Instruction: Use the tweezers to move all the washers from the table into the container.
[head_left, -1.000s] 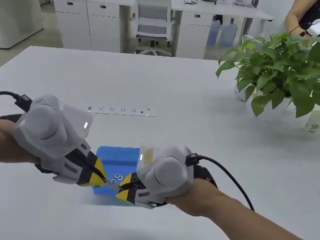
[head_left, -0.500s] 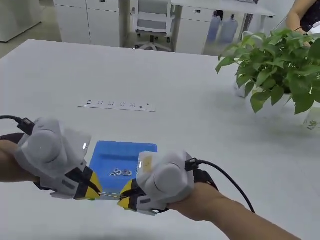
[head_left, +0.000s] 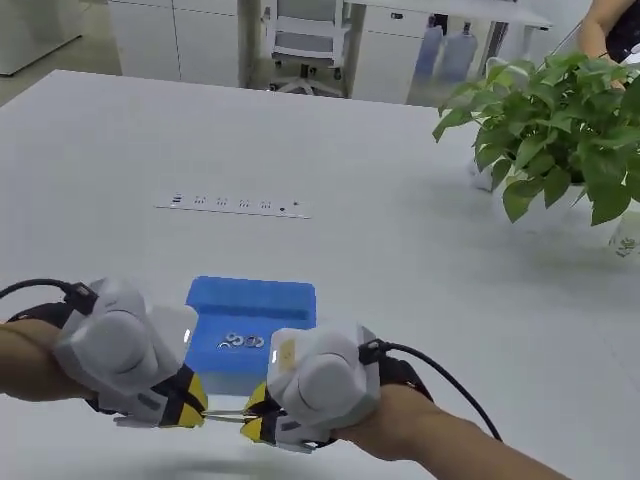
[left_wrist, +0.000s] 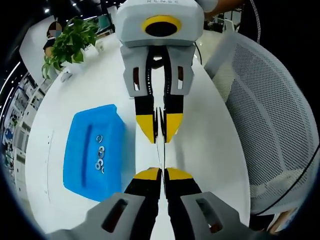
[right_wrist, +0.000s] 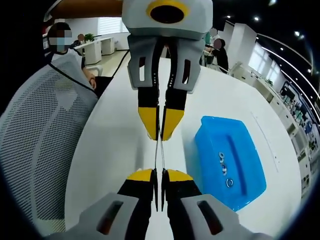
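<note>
Beyond the two hand-held grippers, past the far edge of the work surface, we see an office room with white cabinets (head_left: 180, 40) and an office chair (head_left: 300, 40) pushed up between them. Nearer, the broad white tabletop (head_left: 400, 250) runs out ahead of both hand-held grippers, matte and pale, with soft shadows on it. Far ahead and to the right of them stands a leafy green plant (head_left: 560, 120), well apart from the work. Behind the hand-held grippers, on the person's side, a white mesh chair (left_wrist: 270, 110) shows in both gripper views.

Just ahead of the two hand-held grippers sits the blue container (head_left: 300, 300), flat on the tabletop, its shallow recess facing up. Farther ahead of it lies a long white power strip (head_left: 235, 207).

We hold the left hand-held gripper (head_left: 195, 410) and the right hand-held gripper (head_left: 255, 415) tip to tip, facing each other just in front of the container's near wall. Both have their yellow-tipped jaws drawn in narrow, each pinched on one end of the tweezers (head_left: 225, 415), which span the short gap between them as a thin metal line. A black cable (head_left: 440, 375) trails off the right one.

A few small washers (head_left: 240, 343) lie clustered in the container's recess, just beyond the tweezers.
</note>
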